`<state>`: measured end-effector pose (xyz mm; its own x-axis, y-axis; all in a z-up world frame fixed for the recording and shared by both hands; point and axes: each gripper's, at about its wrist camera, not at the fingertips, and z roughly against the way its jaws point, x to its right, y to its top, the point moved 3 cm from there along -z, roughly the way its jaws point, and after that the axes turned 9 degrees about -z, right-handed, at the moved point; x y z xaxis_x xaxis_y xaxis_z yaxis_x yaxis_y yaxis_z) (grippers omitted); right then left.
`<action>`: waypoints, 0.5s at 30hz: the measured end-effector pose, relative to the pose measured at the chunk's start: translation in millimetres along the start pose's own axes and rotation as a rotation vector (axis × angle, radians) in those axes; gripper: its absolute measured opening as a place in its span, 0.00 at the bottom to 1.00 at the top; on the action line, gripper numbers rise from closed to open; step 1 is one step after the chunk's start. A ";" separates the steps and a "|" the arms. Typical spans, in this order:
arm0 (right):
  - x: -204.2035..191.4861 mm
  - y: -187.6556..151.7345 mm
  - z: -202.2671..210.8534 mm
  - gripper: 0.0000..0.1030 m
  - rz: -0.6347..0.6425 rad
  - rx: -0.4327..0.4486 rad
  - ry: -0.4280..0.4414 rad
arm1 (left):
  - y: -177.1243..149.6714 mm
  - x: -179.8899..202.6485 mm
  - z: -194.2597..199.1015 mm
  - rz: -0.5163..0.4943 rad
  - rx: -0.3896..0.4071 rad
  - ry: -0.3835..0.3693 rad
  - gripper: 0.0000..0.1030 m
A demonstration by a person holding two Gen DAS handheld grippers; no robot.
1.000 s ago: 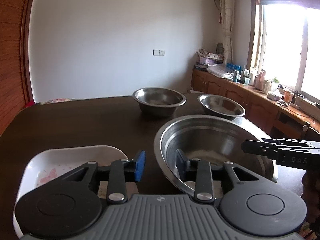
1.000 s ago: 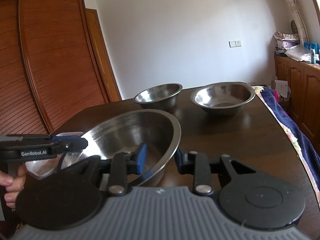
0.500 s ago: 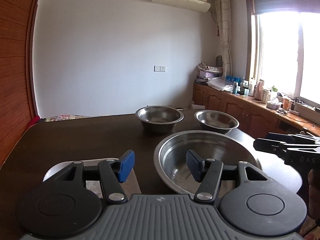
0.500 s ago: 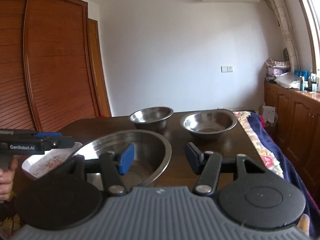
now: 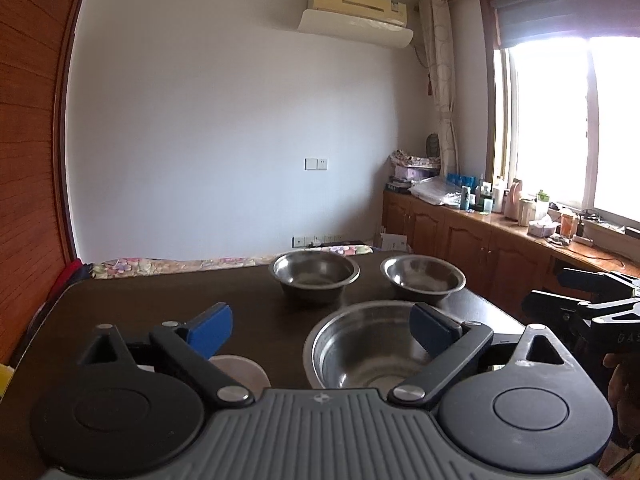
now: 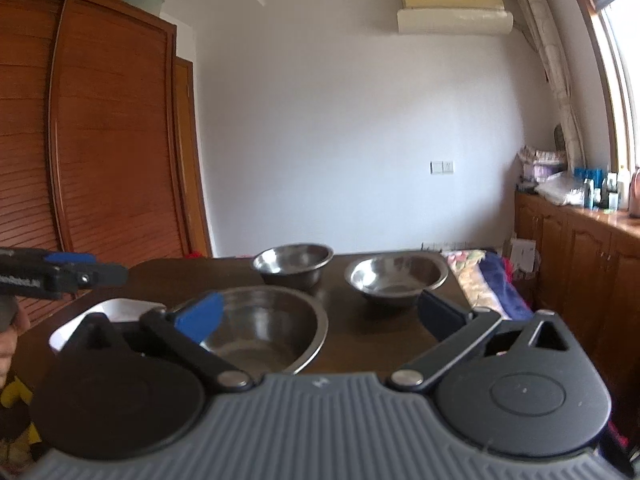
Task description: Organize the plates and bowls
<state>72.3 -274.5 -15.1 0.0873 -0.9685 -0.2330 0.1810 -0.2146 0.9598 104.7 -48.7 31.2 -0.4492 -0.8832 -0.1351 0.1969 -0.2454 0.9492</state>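
White plate at near left of dark surface, big steel bowl upright beside it, mouth up, two smaller bowls behind, left gripper & right gripper fingers opening wide, nothing gripped.

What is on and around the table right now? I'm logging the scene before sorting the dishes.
big bowl: 1, steel, near side of the table, empty
smaller bowls: 2, steel, far side, side by side; deeper one left, shallower one right
plate: 1, white, left of the big bowl, mostly hidden
table: 1, dark brown
wardrobe: 1, reddish wood, left wall
cabinets: one row, brown, under the window, cluttered top
air conditioner: 1, cream, high on the wall
left tongs: blue pads, opening, nothing between them
right tongs: blue pads, opening, nothing between them
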 end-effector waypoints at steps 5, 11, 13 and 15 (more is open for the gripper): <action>3.4 9.6 -7.2 1.00 0.014 0.024 -0.028 | 9.4 -1.7 -10.4 -0.027 0.010 0.006 1.00; 8.5 19.4 -20.5 1.00 0.044 0.025 -0.038 | 18.4 -6.7 -28.7 -0.025 -0.005 -0.009 1.00; 10.3 24.8 -26.3 1.00 0.046 0.022 -0.037 | 21.6 -7.4 -33.9 -0.026 -0.005 -0.010 1.00; 10.5 29.8 -30.9 1.00 0.052 0.019 -0.030 | 25.3 -7.8 -40.5 -0.028 -0.009 -0.014 1.00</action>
<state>108.9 -287.2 6.2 0.0669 -0.9817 -0.1782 0.1584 -0.1659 0.9733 148.4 -64.2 44.8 -0.4668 -0.8702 -0.1575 0.1916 -0.2733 0.9427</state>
